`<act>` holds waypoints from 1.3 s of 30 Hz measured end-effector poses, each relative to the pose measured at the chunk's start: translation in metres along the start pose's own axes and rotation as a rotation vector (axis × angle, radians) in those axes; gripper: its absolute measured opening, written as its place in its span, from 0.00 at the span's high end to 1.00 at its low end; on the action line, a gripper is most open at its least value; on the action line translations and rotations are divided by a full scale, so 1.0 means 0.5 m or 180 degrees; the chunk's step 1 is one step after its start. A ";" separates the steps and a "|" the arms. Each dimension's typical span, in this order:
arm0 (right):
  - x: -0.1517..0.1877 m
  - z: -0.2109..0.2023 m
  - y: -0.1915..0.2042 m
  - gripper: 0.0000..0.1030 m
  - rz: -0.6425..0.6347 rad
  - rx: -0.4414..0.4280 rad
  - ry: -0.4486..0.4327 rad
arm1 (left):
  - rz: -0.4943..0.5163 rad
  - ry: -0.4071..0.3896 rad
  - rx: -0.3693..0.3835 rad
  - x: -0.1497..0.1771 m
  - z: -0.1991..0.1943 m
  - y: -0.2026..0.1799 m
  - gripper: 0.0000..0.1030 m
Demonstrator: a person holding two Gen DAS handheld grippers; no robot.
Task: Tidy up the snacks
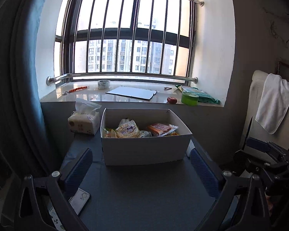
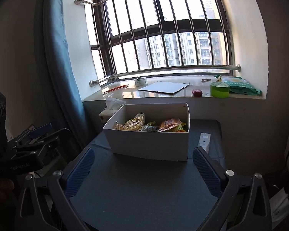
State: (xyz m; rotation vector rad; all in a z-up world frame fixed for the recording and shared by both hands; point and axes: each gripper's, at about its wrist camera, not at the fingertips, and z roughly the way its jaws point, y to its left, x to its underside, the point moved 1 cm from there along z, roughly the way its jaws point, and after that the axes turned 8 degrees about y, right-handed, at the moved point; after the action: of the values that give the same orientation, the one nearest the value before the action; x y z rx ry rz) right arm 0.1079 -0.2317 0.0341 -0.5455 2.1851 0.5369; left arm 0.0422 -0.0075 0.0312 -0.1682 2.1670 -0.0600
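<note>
A white cardboard box stands on the dark table, also in the right wrist view. Inside lie several snack packets: a yellow packet and an orange packet. My left gripper is open and empty, held in front of the box. My right gripper is open and empty, also in front of the box. The right gripper also shows at the right edge of the left wrist view, and the left gripper at the left edge of the right wrist view.
A tissue pack sits left of the box. A white remote lies right of it. The windowsill holds a tape roll, a flat white board, a red object, a green tub and a green bag. A towel hangs at right.
</note>
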 end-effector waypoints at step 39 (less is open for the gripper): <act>0.050 -0.030 0.009 0.00 0.0036 0.0033 0.0089 | 0.0120 0.0158 0.0060 0.049 -0.010 -0.035 0.00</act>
State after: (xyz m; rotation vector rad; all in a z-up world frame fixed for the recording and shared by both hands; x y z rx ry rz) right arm 0.0820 -0.2411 0.0241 -0.5385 2.2174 0.5266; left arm 0.0260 -0.0286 0.0159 -0.1160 2.2175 -0.0636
